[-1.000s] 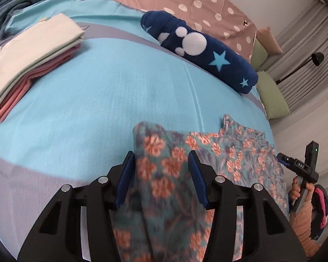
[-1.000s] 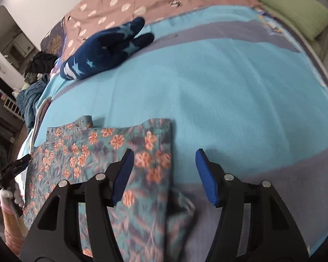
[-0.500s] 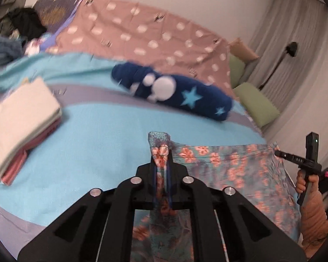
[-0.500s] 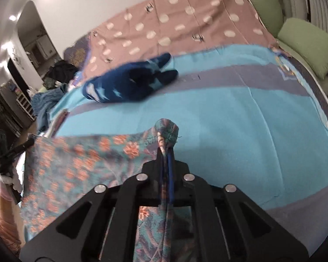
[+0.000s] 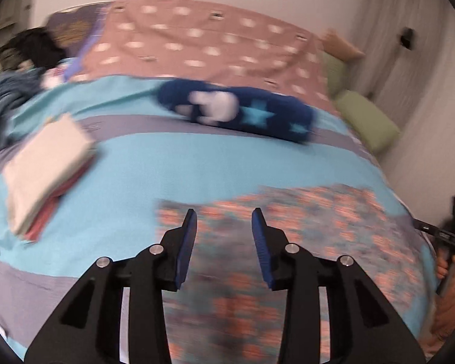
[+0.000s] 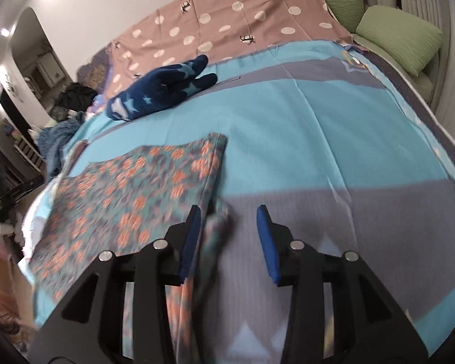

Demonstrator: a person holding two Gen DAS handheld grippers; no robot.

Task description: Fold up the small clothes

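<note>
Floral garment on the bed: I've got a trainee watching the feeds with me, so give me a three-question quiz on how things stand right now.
1. True or false: the left gripper is clamped on the floral garment.
2. Multiple choice: what lies beyond the floral garment, toward the polka-dot sheet? A) a navy star-print item B) a red towel C) a white pillow
3. Fill in: the folded stack in the left wrist view sits to the ____ of the left gripper.

Key
1. False. Its jaws stand apart above the cloth, as do those of the right gripper.
2. A, the navy star-print item.
3. Left.
</note>
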